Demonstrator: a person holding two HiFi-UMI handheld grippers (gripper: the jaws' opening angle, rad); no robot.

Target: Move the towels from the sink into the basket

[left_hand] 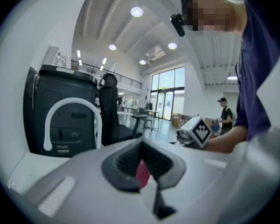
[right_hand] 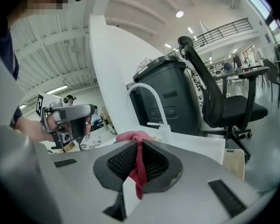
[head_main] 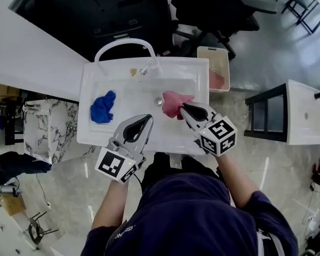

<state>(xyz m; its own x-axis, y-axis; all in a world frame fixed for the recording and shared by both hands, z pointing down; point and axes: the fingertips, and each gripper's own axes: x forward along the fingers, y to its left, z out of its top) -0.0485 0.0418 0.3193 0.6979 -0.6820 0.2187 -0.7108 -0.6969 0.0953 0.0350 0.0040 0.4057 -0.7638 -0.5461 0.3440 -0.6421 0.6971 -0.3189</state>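
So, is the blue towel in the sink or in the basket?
In the sink. The blue towel lies bunched at the left side of the sink; the basket stands outside its right rim.

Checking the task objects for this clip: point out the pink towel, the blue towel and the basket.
pink towel (head_main: 170,101), head view, bunched middle.
blue towel (head_main: 101,110), head view, centre of the heap.
basket (head_main: 217,63), head view, bare inner wall.
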